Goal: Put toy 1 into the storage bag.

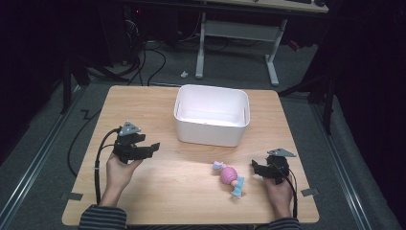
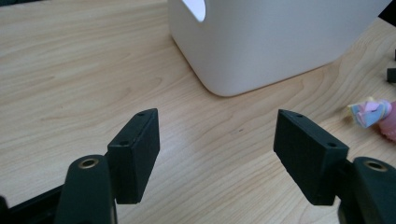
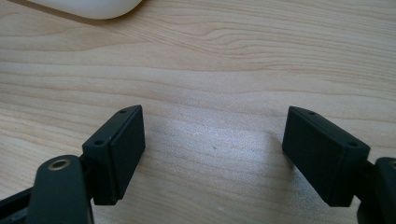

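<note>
On table: both grippers empty, toy loose

High view: pink-and-blue toy lies at 5 o'clock of white bin, just beside right gripper. Left gripper at 9 o'clock.

Left gripper view: jaws apart, empty; toy at 3 o'clock.

Right gripper view: jaws apart over bare table.

Toy looks light, hard, slippery; grab the round pink middle.

A white bin stands on the wooden table.

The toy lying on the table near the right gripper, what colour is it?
The toy is pink with light blue parts, best seen in the high view.
</note>
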